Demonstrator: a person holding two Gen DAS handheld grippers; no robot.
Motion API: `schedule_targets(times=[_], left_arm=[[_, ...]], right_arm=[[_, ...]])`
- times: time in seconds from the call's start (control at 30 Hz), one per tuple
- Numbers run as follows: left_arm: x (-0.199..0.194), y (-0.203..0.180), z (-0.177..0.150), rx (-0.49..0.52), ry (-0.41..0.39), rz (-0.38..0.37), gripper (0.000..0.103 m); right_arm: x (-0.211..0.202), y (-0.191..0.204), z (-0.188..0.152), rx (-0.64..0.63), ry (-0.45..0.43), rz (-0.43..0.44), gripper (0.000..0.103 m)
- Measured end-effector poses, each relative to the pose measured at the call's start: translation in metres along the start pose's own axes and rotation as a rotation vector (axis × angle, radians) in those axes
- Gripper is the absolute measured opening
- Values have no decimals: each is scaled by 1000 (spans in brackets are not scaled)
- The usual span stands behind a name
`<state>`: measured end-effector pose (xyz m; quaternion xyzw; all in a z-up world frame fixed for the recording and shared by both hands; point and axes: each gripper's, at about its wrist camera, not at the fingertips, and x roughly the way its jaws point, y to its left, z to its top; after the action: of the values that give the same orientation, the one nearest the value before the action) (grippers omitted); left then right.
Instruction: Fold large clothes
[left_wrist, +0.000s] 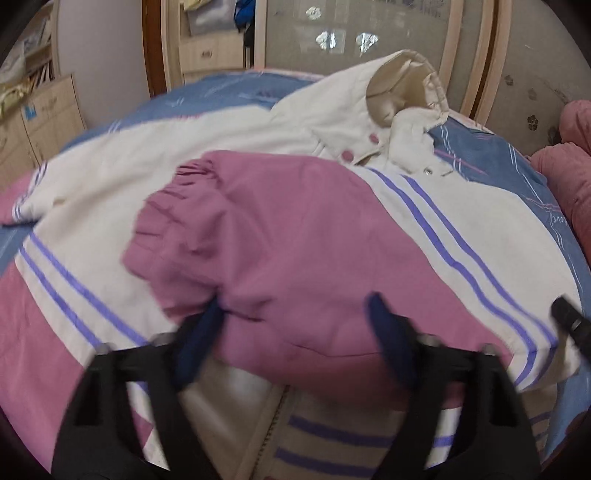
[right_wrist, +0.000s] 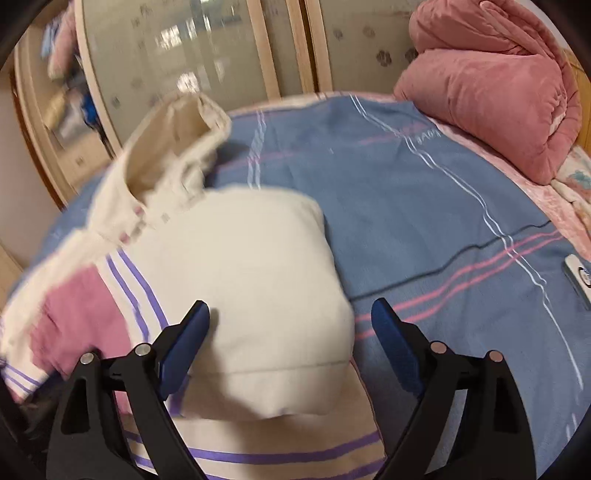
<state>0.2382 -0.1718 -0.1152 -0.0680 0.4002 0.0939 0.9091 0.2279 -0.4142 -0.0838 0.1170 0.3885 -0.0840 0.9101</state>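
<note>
So the jacket is spread across the bed, cream with pink panels and purple stripes, and a pink sleeve is folded over its middle. The hood sits at 12 o'clock in the left wrist view, close to the bed's far edge by the wardrobe doors.

The left gripper has its jaws apart, tips on or just above the pink sleeve; can't tell if they touch, but nothing's pinched.

The right gripper has jaws wide open over the cream folded part, straddling its rounded edge at 6 o'clock. Plenty of bare blue sheet from 1 to 4 o'clock there, with a pink quilt bundled at 2 o'clock and a thin black cable crossing the sheet.
</note>
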Motion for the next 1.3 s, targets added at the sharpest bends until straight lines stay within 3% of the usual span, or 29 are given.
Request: schedule_targets(times=[0.03,0.07,0.17,0.27,0.47,0.67,0.77,0.87,0.93,1.0,1.1,1.17,1.23,1.3], left_arm=[[-1,1,2,-7,-4,-5,45],[-1,4,5,-25,-8,-20,35],[-14,19,15,-93,-65,-95,22],[-23,17,20,-55,-129,-88,22],[-11,19,16,-30,-112,-71,23],[3,17,6,-8,-93,-37,32],[2,18,5,-5,-96,-31,32],[3,22,5,-20,-91,-32,37],[3,24,5,-31,-91,-35,37],[1,23,6,-29,-97,-32,36],[-1,19,5,-5,-102,-14,31],[1,17,4,3,-96,-5,31],[4,19,3,-6,-88,-12,32],[6,18,2,-4,-87,-7,33]], right_arm=[[3,-1,0,2,14,0,89],[5,-3,0,10,24,6,89],[8,-6,-1,32,35,22,89],[4,-3,-1,32,10,12,89],[-7,0,-1,33,-54,-26,89],[23,-9,-4,56,92,-81,90],[-2,-15,-1,112,-55,-197,90],[-26,-7,3,67,-195,-261,91],[-13,-3,3,37,-119,-209,91],[5,-1,-2,25,-36,-222,91],[0,3,-2,14,-60,-234,91],[-15,5,-1,19,-73,-183,91],[-20,2,-9,71,1,-111,91],[-23,-8,-27,231,102,50,91]])
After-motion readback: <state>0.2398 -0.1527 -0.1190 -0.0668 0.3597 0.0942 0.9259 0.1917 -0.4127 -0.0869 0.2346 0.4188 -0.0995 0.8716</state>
